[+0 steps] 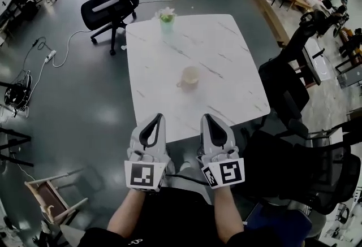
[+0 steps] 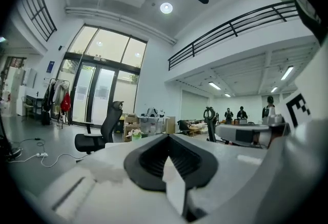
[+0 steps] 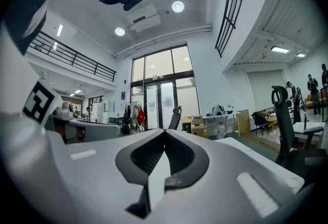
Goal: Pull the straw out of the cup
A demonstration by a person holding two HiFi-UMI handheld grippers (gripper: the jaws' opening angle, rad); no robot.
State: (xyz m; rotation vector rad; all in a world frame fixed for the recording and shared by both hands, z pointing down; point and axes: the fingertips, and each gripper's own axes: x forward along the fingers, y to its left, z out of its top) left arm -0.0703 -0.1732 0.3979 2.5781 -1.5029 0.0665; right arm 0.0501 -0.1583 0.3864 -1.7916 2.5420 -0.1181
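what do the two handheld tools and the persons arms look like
The left tool and right tool are pale grey shells tapering to a point, with black ribbed lining around a teardrop-shaped hollow. Each carries a white cube with black square markers at the back. The top is dark, forearms uncovered.

White table (image 1: 226,53) with cup (image 1: 189,77), green pot (image 1: 167,17)

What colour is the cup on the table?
The cup is cream, almost pale beige; the head view shows it best.
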